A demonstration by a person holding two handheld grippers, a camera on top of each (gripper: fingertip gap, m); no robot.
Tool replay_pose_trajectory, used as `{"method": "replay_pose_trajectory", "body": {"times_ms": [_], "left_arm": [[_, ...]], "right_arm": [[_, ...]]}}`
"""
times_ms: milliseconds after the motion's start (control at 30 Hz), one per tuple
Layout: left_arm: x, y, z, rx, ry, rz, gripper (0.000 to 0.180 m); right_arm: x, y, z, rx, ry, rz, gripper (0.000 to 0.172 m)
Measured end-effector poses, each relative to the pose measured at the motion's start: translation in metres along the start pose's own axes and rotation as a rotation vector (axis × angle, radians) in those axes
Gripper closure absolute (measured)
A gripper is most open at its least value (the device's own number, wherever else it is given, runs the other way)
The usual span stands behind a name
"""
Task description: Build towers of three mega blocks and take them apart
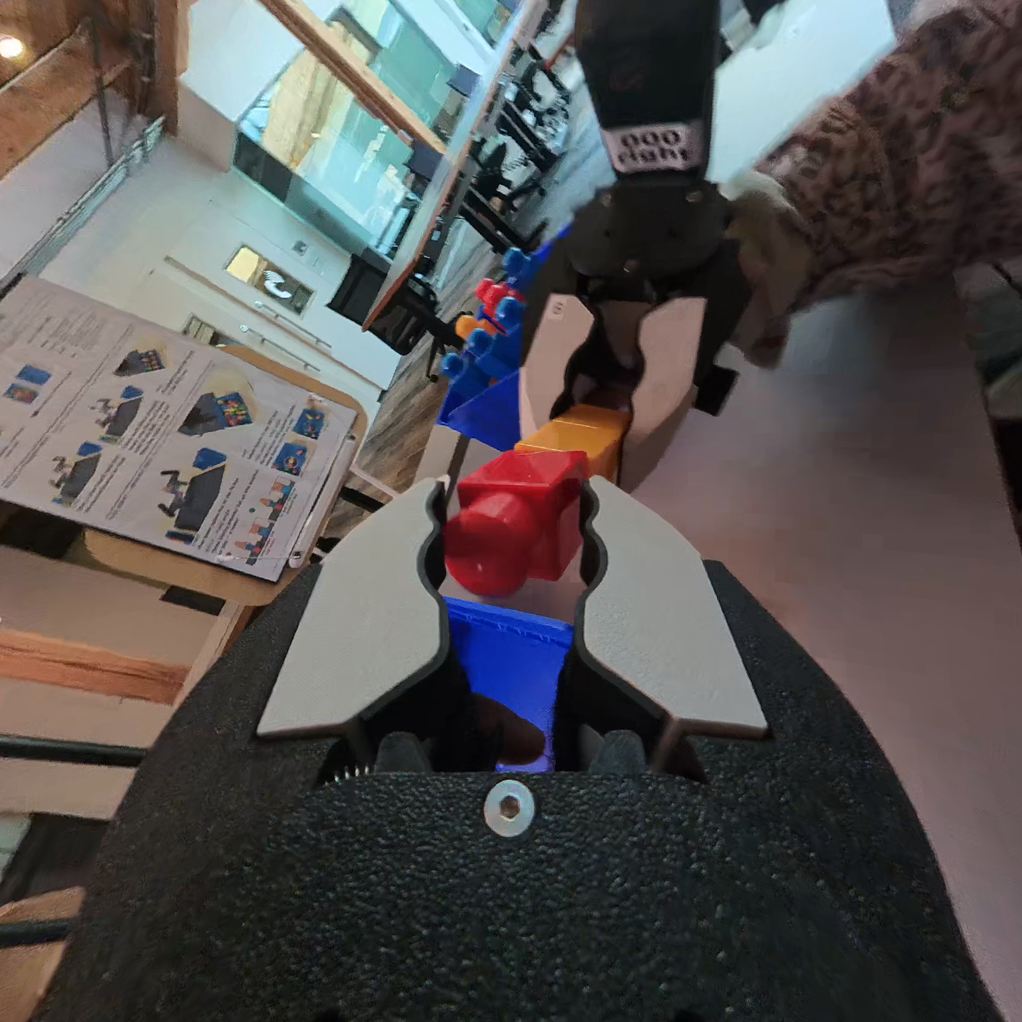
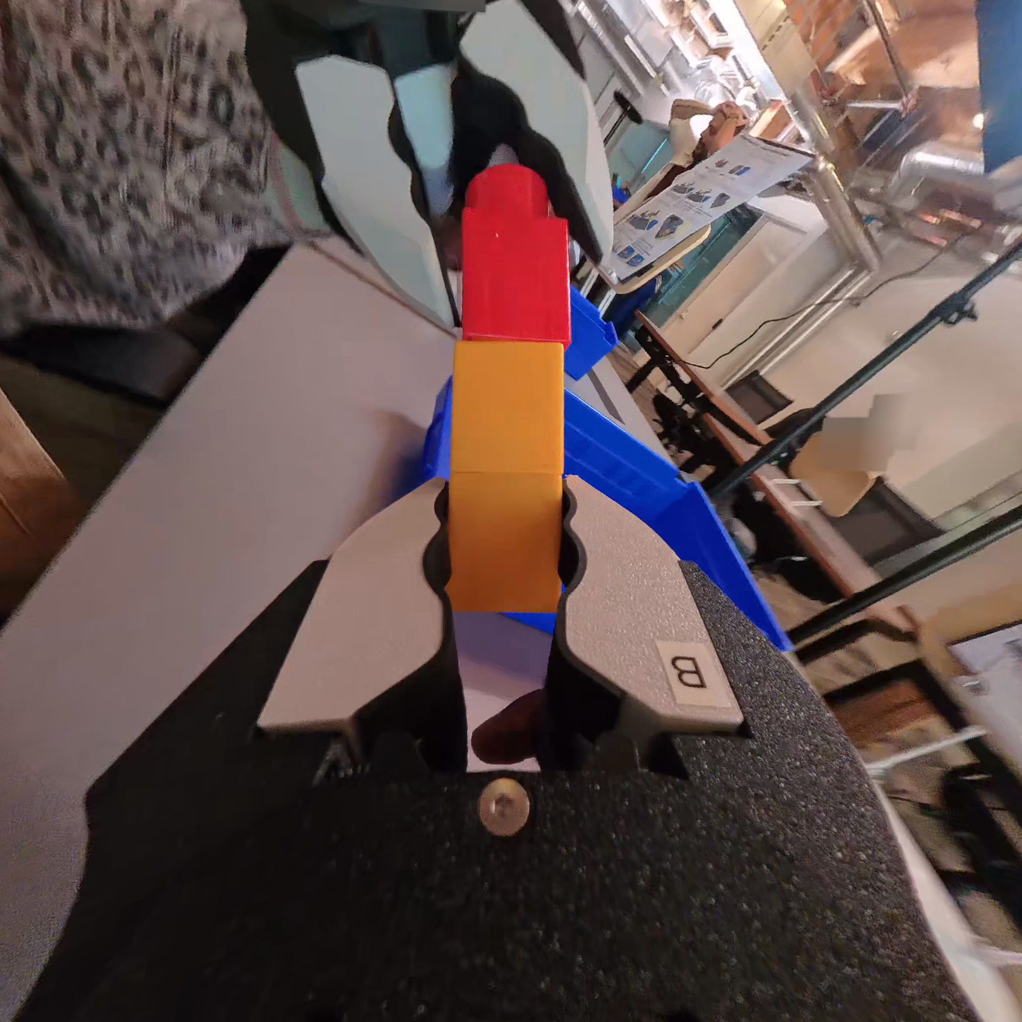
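A tower of three blocks is held in the air, lying sideways. It has a red block (image 2: 514, 276) at the far end and two orange blocks (image 2: 506, 409) behind it. My right gripper (image 2: 503, 498) is shut on the end orange block (image 2: 503, 542), with both pads pressed on its sides. It also shows in the left wrist view (image 1: 597, 420), holding the orange blocks (image 1: 580, 437). My left gripper (image 1: 514, 492) is open around the red block (image 1: 525, 514). A thin gap shows at its left pad (image 1: 434, 514). It also shows in the right wrist view (image 2: 522, 282), straddling the red block.
A blue bin (image 1: 486, 409) holding loose blue, red and orange blocks (image 1: 486, 332) stands on the pale table (image 2: 249, 442). A second blue bin (image 2: 592, 326) lies beyond the first (image 2: 636, 481). An instruction sheet (image 1: 166, 415) leans on a chair. A person's patterned sleeve (image 1: 885, 166) is close by.
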State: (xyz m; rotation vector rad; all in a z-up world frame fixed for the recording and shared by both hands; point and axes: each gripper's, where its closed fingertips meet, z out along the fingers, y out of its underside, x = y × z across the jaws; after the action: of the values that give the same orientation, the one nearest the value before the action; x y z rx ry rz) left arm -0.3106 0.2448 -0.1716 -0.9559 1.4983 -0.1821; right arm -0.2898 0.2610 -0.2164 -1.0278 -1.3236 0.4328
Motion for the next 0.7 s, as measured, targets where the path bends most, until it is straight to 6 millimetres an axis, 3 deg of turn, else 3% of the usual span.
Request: {"method": "replay_pose_trajectory", "body": {"times_ms": [67, 200, 333, 400, 600, 667, 700], "left_arm": [[-0.014, -0.001, -0.001, 0.04, -0.057, -0.127, 0.13], [-0.042, 0.004, -0.003, 0.222, -0.144, -0.58, 0.12], [-0.049, 0.001, 0.0, 0.483, -0.057, -0.989, 0.111], [-0.052, 0.007, 0.004, 0.52, -0.025, -1.126, 0.111], [-0.039, 0.014, 0.017, 0.499, 0.03, -1.181, 0.124], [-0.034, 0.011, 0.018, 0.507, 0.054, -1.171, 0.143], [-0.034, 0.011, 0.017, 0.517, 0.059, -1.184, 0.144]], "right_arm": [[0.004, -0.001, 0.0, 0.06, -0.018, 0.181, 0.136], [0.012, -0.01, 0.0, 0.226, -0.078, 0.568, 0.136], [0.007, -0.011, 0.005, 0.267, -0.164, 0.792, 0.136], [0.006, -0.015, 0.005, 0.307, -0.202, 0.876, 0.136], [-0.004, -0.01, 0.011, 0.259, -0.269, 0.937, 0.136], [-0.007, -0.009, 0.013, 0.241, -0.277, 0.957, 0.136], [-0.007, -0.01, 0.013, 0.244, -0.287, 0.976, 0.136]]}}
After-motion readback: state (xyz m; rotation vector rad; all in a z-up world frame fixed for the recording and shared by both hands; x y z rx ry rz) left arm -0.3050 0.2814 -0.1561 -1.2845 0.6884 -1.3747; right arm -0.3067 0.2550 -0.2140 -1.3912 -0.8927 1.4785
